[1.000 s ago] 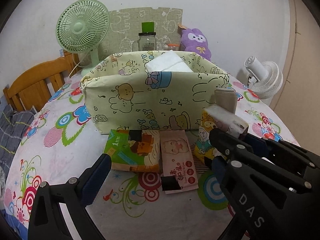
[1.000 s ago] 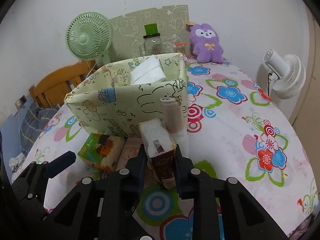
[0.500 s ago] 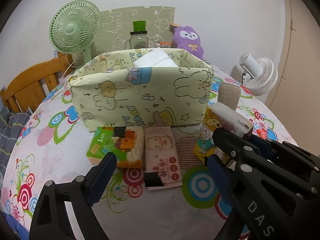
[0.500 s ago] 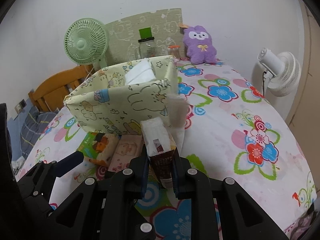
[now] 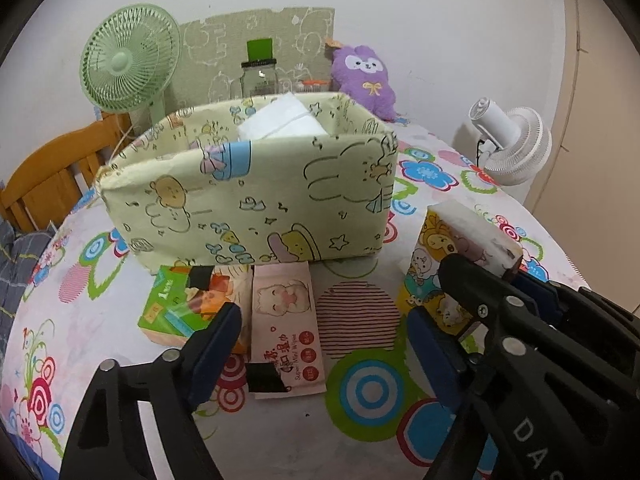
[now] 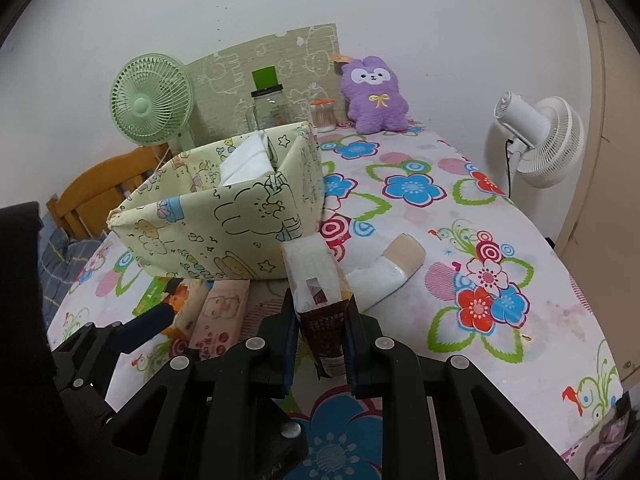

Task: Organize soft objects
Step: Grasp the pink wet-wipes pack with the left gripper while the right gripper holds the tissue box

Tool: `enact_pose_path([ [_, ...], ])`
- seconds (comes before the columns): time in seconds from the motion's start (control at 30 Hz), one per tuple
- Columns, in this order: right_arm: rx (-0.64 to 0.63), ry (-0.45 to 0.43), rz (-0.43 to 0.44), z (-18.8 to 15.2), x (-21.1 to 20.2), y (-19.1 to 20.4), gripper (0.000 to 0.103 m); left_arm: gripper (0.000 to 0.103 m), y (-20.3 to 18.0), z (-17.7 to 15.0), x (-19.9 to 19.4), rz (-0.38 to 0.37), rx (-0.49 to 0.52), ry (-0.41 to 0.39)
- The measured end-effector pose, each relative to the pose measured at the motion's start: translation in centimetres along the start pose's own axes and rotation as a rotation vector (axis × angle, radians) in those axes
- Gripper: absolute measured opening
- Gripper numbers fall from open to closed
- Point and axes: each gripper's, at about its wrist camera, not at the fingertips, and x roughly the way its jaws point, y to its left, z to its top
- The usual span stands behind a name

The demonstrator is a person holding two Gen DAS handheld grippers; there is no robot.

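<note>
A pale yellow cartoon-print fabric box (image 5: pixel 248 200) stands mid-table with a white tissue pack (image 5: pixel 280 124) inside. In front of it lie a green tissue pack (image 5: pixel 176 304) and a pink wet-wipe pack (image 5: pixel 286 320). My left gripper (image 5: pixel 320 356) hovers over the pink pack with its jaws closing, the pads clear of it. My right gripper (image 6: pixel 320 332) is shut on an upright cartoon-print tissue pack (image 6: pixel 314 276), just right of the box. A beige and white roll (image 6: pixel 384 272) lies on its side beside that pack.
Along the wall stand a green fan (image 5: pixel 124 60), a glass jar (image 5: pixel 260 80), a small jar (image 6: pixel 323 114) and a purple plush (image 6: pixel 374 94). A white fan (image 6: pixel 536 140) sits off the right edge, a wooden chair (image 5: pixel 52 176) at the left. The floral tablecloth (image 6: pixel 500 216) spreads to the right.
The beige roll that stood by the box corner has tipped over onto the cloth. My left jaws have narrowed over the pink pack. Both grippers have shifted sideways a little.
</note>
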Motion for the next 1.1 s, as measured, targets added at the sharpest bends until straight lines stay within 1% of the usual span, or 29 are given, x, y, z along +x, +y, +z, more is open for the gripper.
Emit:
enact_pose_path([
  [0.13, 0.008, 0.011, 0.003, 0.0, 0.6, -0.1, 0.023, 0.078, 0.2, -0.2, 1.1, -0.009, -0.018, 0.042],
  [0.2, 0.011, 0.011, 0.0, -0.1, 0.8, -0.2, 0.023, 0.077, 0.3, -0.3, 1.6, -0.009, -0.027, 0.062],
  [0.43, 0.012, 0.006, -0.004, 0.1, 1.2, 0.0, 0.023, 0.075, 0.9, -0.1, 2.3, 0.01, -0.064, 0.077],
  [0.5, 0.008, 0.007, -0.004, 0.3, 1.4, 0.2, 0.023, 0.074, 1.3, -0.1, 2.8, 0.008, -0.082, 0.097],
  [0.6, -0.001, 0.01, 0.0, 0.4, 1.6, 0.6, 0.023, 0.074, 1.6, 0.1, 2.8, -0.009, -0.099, 0.095],
  [0.67, -0.002, 0.01, 0.0, 0.5, 1.7, 0.7, 0.023, 0.073, 1.8, 0.2, 2.8, -0.005, -0.102, 0.093],
  [0.7, -0.003, 0.01, -0.002, 0.5, 1.8, 0.8, 0.023, 0.066, 1.9, 0.2, 2.8, 0.005, -0.102, 0.092],
  [0.73, -0.005, 0.01, -0.005, 0.5, 1.8, 0.9, 0.023, 0.055, 1.9, 0.2, 2.7, 0.024, -0.1, 0.089],
  [0.8, -0.01, 0.01, -0.007, 0.5, 1.8, 1.1, 0.023, 0.047, 2.1, 0.0, 2.6, 0.047, -0.099, 0.085],
  [0.83, -0.012, 0.01, -0.007, 0.5, 1.9, 1.2, 0.023, 0.04, 2.3, 0.1, 2.6, 0.049, -0.101, 0.085],
  [1.1, -0.015, 0.019, 0.002, 0.4, 1.8, 1.9, 0.023, 0.038, 2.9, -0.2, 2.2, 0.019, -0.116, 0.094],
])
